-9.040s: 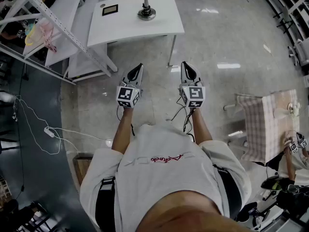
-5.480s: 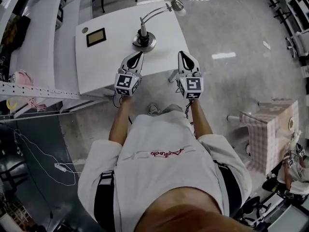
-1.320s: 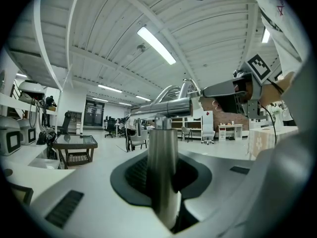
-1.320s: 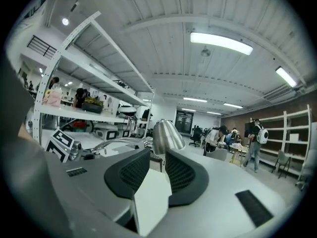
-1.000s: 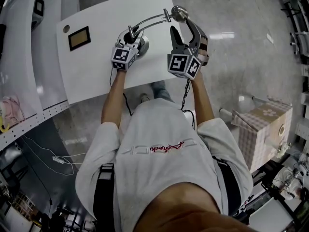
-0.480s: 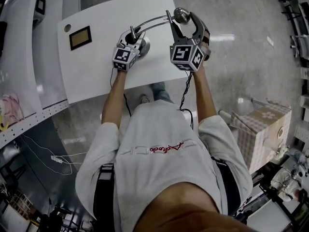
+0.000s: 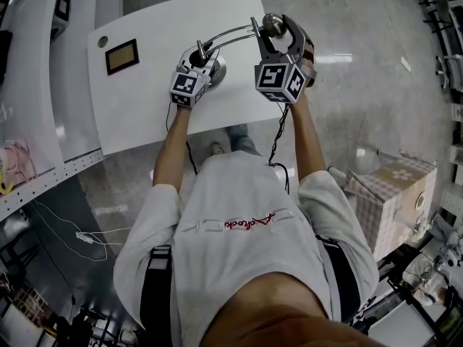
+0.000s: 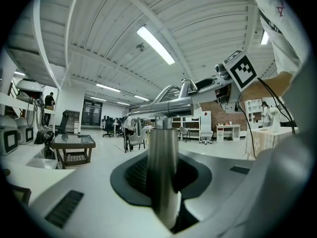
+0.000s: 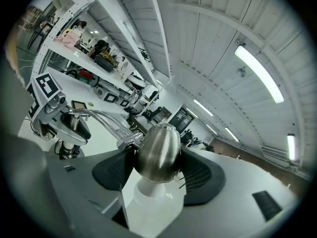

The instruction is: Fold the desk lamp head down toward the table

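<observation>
White bench [image 7: 145, 100], the lamp standing toward its far right side. Landmark: the lamp's round base [image 7: 215, 69]. A small dark framed panel [image 7: 121, 56] lies well to the left of the base, not in play.

From the base a short upright post [image 8: 162, 162] rises; the curved arm [image 7: 230, 34] sweeps right from it, ending past the bench's right edge in the steel lamp head [image 9: 157, 151].

Left tongs [image 7: 200, 55] clamped on the post just above the base, steadying it.

Right tongs [image 7: 278, 29] out at the arm's far end from the base, jaws wide. They have just been closing, with the head between them. Pads look to meet both its sides.

Step in hand, by my reading: taking hold of the head, fold not yet begun. Next: firm the grip, swing the head down toward the bench, base pinned.
</observation>
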`<state>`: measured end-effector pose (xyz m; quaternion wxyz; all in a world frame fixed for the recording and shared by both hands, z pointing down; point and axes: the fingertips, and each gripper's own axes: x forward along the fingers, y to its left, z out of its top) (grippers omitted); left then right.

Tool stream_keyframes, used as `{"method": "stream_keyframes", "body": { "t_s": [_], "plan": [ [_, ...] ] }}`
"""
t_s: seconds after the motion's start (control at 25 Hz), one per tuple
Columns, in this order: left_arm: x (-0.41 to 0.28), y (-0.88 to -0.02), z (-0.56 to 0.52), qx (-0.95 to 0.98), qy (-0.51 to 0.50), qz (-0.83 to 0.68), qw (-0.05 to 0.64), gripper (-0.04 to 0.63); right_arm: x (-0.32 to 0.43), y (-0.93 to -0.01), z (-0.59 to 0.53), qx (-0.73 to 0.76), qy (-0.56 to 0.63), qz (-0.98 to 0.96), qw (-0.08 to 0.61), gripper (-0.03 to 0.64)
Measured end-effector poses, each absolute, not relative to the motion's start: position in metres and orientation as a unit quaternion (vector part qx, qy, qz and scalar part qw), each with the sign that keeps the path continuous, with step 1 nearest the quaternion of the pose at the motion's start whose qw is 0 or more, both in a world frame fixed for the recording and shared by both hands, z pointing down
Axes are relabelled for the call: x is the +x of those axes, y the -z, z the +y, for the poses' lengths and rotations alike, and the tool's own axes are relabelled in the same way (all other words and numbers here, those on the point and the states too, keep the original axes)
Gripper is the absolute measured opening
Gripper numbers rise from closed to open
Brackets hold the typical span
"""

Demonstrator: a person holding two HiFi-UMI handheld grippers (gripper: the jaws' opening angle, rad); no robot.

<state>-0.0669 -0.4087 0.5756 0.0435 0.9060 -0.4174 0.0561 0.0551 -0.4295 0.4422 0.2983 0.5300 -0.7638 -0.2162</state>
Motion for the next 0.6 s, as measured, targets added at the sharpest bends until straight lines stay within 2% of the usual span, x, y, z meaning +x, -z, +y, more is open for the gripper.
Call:
{"method": "stream_keyframes", "body": {
  "t_s": [0.6],
  "plan": [
    [-0.066, -0.576, -0.408, 0.907, -0.059, -0.415, 0.044, 0.107, 0.063, -0.457, -0.430, 0.539, 0.183, -0.777, 0.270, 0.293]
  ]
}}
